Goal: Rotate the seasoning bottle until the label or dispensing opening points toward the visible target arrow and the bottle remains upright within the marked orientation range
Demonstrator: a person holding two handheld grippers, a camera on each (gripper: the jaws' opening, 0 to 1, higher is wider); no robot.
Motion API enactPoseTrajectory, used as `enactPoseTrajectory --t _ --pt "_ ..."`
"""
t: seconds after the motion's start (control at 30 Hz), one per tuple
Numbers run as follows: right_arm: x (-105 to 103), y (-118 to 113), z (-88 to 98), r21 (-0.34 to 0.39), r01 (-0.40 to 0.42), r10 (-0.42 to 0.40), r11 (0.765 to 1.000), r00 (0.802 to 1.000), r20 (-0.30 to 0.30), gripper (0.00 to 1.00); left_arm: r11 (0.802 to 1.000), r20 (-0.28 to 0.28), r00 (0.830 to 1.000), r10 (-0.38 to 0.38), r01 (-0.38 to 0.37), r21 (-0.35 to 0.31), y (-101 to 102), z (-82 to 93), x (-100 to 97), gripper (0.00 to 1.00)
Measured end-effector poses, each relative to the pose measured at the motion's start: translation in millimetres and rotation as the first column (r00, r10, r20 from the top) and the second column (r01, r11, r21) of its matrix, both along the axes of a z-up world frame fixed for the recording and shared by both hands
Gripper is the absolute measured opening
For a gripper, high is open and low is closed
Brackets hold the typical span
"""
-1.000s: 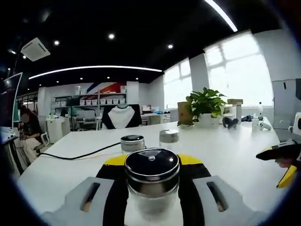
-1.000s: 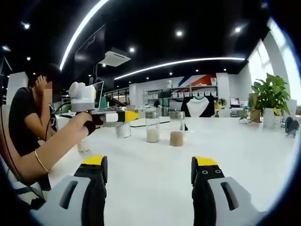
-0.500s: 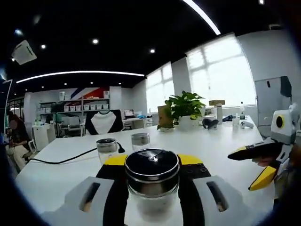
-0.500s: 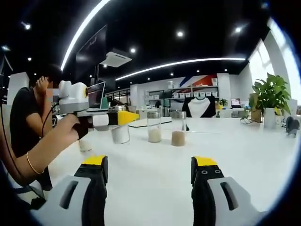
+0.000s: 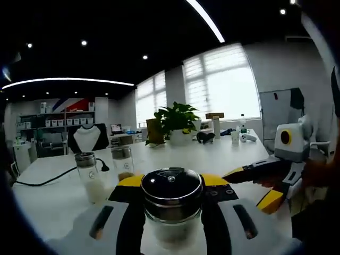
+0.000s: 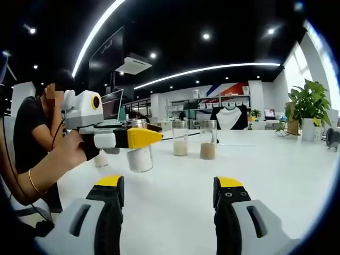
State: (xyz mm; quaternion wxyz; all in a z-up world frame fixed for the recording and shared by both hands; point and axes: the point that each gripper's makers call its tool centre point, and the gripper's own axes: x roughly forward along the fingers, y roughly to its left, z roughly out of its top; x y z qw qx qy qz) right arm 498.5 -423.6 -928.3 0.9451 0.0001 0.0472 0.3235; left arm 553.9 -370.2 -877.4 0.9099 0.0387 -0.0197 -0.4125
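While my left gripper clamps the seasoning bottle upright at 6 o'clock in the left gripper view, my right gripper stands wide and empty. No target arrow is visible; I judge final alignment and release outstanding.
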Motion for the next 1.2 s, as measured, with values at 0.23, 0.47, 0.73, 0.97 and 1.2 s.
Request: enactPoseTrajectory --t 0.23,0.47,0.73,0.97,1.2 --pt "-0.1 0.8 -6.9 0.004 -0.005 0.005 1.000 1.000 -0.014 0.67 0.999 -0.020 0.999 -0.036 0.036 0.001 -3.6 -8.3 -7.9 0.40" --pt "-3.2 6.4 -9.6 0.000 -0.024 0.024 1.000 0.999 -0.025 0.66 0.990 -0.070 0.989 -0.132 0.128 -0.058 -12.0 -14.6 -18.9 0.40" --pt "-4.2 14.3 -8.2 -0.003 -0.057 0.057 0.998 0.998 -0.018 0.60 0.985 -0.085 0.982 -0.170 0.171 0.006 -22.6 -24.9 -29.5 0.41" --pt "-9.7 25.4 -6.3 -0.030 -0.120 0.120 0.992 0.993 -0.005 0.59 0.968 -0.082 0.964 -0.252 0.252 -0.005 -28.9 -22.9 -42.6 0.41" --pt "-18.5 42.6 0.4 -0.042 -0.188 0.190 0.981 0.981 0.030 0.58 0.952 -0.079 0.952 -0.297 0.301 0.049 -34.0 -21.4 -52.6 0.41"
